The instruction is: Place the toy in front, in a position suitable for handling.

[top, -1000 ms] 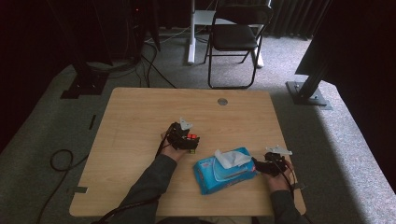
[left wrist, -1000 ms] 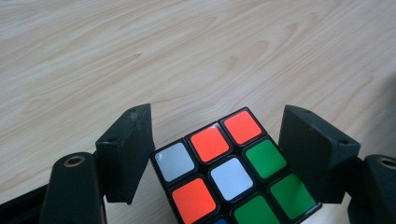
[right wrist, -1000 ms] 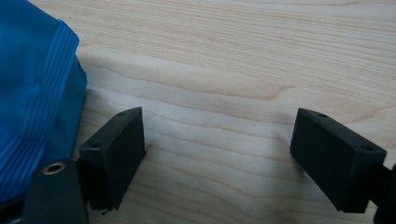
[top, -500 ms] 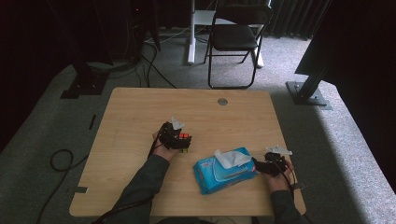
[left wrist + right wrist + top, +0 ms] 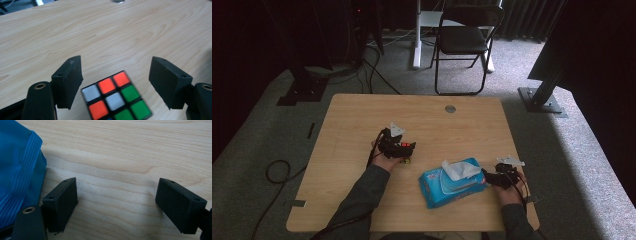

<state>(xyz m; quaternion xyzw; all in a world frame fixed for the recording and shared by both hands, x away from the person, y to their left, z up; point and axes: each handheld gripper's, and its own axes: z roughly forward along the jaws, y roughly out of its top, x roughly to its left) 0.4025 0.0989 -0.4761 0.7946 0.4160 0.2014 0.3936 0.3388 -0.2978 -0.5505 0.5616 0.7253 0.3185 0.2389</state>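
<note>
Both hand-held grippers, left [image 5: 115, 75] and right [image 5: 117, 197], jaws wide apart.

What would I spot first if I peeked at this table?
Probably the bright blue wipes pack near the table's front edge, with a white wipe sticking out of its top. Next, the colourful puzzle cube lying on the wood between the open jaws of the left hand-held gripper. The right hand-held gripper rests open beside the pack.
</note>
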